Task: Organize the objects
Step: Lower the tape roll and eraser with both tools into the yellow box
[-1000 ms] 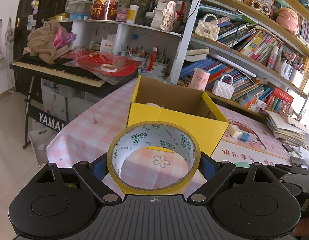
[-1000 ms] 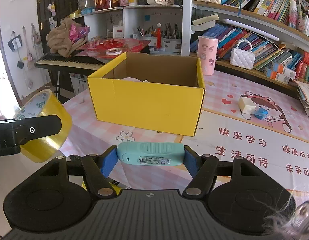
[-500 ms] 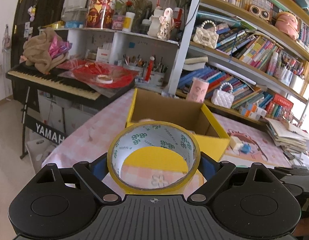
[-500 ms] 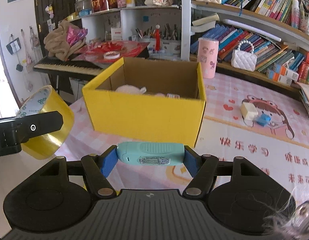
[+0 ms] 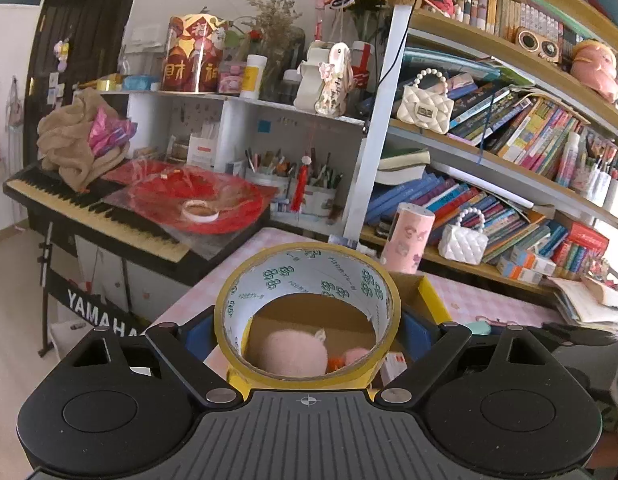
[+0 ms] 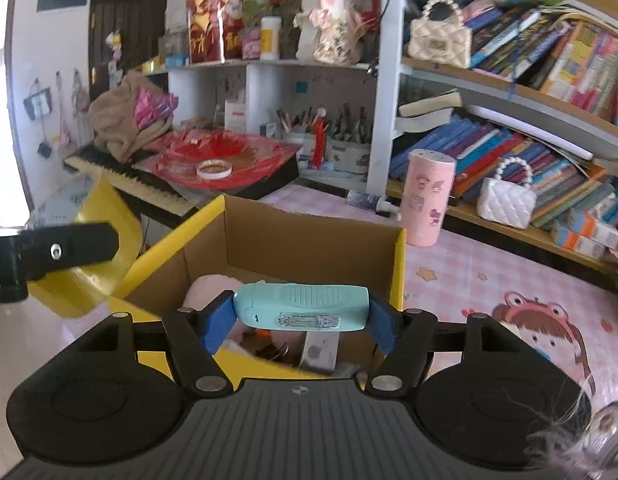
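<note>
**Both grippers close in over the yellow box**

Closer now than a second ago, the yellow box (image 6: 269, 240) fills the lower centre of both views, its open top below my fingers. My left gripper (image 5: 307, 316) pinches the yellow tape roll (image 5: 307, 276) between its blue pads, hole facing the camera; through it I see a pink plush (image 5: 289, 352) lying inside the box. My right gripper (image 6: 301, 312) clamps a light-blue device (image 6: 301, 306) crosswise above the box's near wall. A pink cylinder (image 6: 427, 196) stands on the checked tablecloth (image 6: 469, 264) at two o'clock. At ten o'clock from the right camera, the left gripper's tape hangs just beside the box's left corner.
</note>
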`<state>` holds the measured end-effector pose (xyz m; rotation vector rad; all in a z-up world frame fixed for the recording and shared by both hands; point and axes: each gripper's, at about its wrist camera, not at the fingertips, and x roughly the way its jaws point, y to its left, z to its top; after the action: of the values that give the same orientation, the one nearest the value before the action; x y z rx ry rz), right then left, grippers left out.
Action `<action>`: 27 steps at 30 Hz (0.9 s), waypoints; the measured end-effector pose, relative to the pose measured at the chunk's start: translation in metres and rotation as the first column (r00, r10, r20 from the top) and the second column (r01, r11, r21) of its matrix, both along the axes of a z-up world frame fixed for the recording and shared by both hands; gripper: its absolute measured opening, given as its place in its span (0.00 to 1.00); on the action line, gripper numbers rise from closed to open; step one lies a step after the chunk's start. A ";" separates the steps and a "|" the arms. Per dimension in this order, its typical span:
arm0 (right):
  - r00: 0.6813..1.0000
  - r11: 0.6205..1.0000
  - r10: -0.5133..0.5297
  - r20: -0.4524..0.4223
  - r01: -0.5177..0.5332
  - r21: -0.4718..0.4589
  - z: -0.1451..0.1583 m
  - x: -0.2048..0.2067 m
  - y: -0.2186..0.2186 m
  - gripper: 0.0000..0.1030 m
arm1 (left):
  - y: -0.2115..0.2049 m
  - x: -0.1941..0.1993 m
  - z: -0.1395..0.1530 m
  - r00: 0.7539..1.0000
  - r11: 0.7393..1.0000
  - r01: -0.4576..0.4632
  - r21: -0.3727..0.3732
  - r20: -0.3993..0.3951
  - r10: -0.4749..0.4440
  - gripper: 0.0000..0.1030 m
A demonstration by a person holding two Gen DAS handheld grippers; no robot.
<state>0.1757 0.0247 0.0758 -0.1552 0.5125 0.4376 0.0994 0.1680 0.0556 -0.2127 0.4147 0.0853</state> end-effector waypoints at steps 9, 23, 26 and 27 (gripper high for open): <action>0.983 0.988 0.128 -0.128 -0.138 -0.072 -0.028 0.060 0.014 0.65 | -0.011 0.044 -0.009 0.999 1.000 -0.020 0.016 -0.046 0.020 0.88; 0.942 0.962 0.234 -0.239 -0.261 -0.086 -0.049 0.090 0.018 0.68 | -0.019 0.084 -0.030 0.988 0.999 -0.038 0.007 -0.149 0.039 0.88; 0.941 0.964 0.233 -0.245 -0.257 -0.069 -0.050 0.091 0.015 0.72 | -0.022 0.088 -0.036 0.985 0.999 -0.037 0.014 -0.170 0.039 0.88; 0.941 0.963 0.236 -0.240 -0.260 -0.071 -0.050 0.090 0.014 0.73 | -0.022 0.090 -0.037 0.983 0.999 -0.037 0.017 -0.177 0.039 0.88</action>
<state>0.2655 0.0386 0.0260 -0.2713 0.7483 0.6821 0.1896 0.1456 0.0183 -0.2003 0.5877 0.1450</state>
